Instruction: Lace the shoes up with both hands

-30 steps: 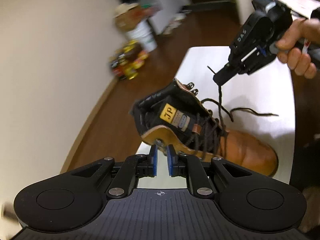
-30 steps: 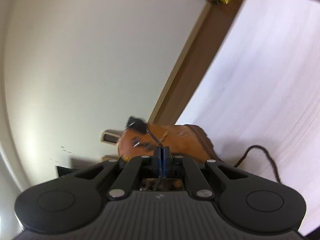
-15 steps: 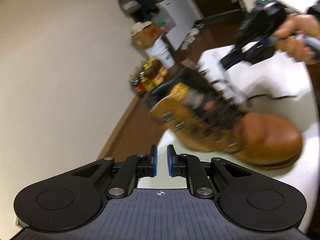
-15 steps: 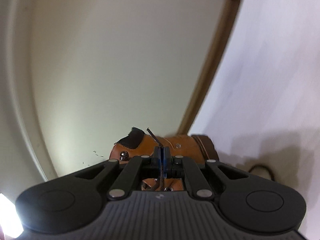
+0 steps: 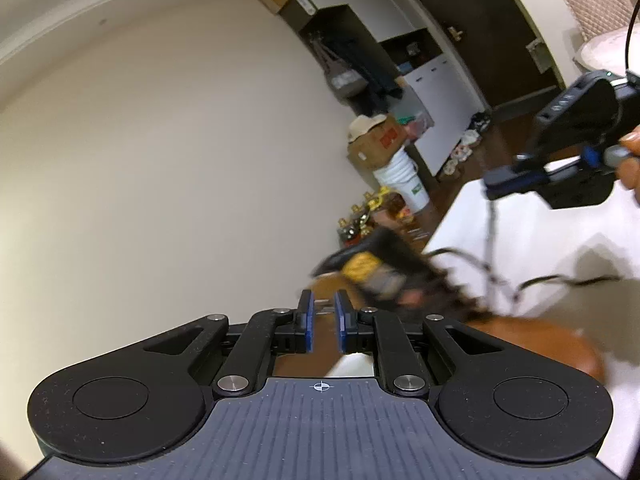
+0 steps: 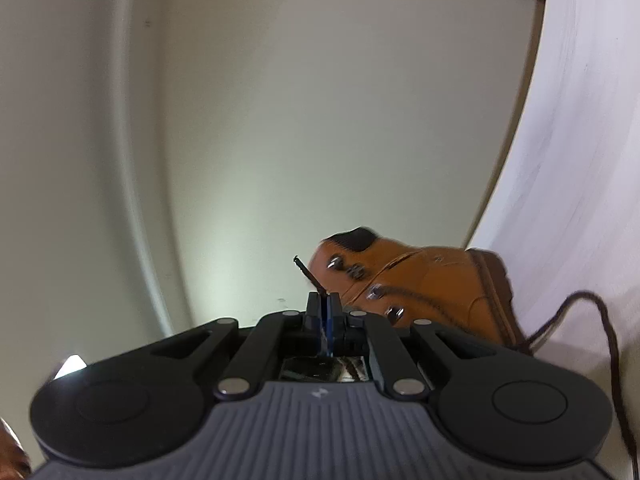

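A tan leather boot [image 5: 520,340] with dark laces lies on the white table [image 5: 540,240], blurred by motion; its open collar with a yellow label [image 5: 360,266] faces me. My left gripper [image 5: 322,322] is open with a narrow gap, empty, just short of the boot's collar edge. My right gripper [image 5: 492,184] is above the boot, shut on the end of a dark lace [image 5: 491,236] that runs taut down to the eyelets. In the right wrist view the right gripper [image 6: 322,312] pinches the lace tip [image 6: 306,272]; the boot [image 6: 424,280] sits just beyond, the other lace end [image 6: 600,320] trailing right.
A cream wall fills the left. On the wooden floor beyond the table stand bottles [image 5: 360,220], a white bucket [image 5: 400,180] and a cardboard box [image 5: 376,140]. White cabinets [image 5: 440,88] and a dark door [image 5: 480,20] are at the back.
My left gripper let go of the boot's collar and drew back, then came near it again. My right gripper pulled the lace end higher and the boot shifted on the table.
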`<act>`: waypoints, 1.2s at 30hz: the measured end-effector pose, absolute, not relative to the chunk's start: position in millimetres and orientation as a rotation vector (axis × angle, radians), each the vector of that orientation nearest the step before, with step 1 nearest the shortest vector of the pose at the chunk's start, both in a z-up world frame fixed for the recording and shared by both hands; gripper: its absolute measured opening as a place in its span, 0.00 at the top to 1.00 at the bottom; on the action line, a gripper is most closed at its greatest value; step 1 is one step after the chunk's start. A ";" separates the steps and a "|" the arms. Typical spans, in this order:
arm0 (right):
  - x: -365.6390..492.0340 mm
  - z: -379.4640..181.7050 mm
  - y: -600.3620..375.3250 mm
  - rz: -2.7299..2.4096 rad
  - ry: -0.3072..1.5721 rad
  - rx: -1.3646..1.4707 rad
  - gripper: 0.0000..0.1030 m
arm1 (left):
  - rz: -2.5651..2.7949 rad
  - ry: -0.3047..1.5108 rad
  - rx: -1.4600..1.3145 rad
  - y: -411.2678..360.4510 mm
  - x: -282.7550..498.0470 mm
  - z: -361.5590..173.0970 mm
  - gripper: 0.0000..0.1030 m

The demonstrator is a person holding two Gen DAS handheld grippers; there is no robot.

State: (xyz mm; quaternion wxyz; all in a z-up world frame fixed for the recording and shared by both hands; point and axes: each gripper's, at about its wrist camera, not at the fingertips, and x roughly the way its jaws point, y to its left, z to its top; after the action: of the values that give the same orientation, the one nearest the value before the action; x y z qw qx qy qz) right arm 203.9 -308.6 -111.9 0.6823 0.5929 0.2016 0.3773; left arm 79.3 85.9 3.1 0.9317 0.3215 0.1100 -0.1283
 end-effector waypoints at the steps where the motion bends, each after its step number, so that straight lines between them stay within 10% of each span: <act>1: 200.1 -112.5 -312.3 0.844 0.444 1.337 0.97 | -0.265 0.249 0.636 71.8 69.7 3.1 0.87; 11: 169.4 -108.4 -357.4 0.873 0.386 1.392 0.97 | -0.226 0.315 0.700 -34.9 44.3 -8.6 0.86; 36: 156.0 -125.5 -311.3 0.778 0.508 1.324 0.89 | -0.433 0.286 0.779 -16.5 89.7 -47.1 0.96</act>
State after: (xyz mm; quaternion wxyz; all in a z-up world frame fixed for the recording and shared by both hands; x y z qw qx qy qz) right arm 156.0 -311.3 -125.5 0.6905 0.5920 0.2272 0.3481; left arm 89.7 -16.5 -47.1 0.8925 0.3755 0.1377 -0.2085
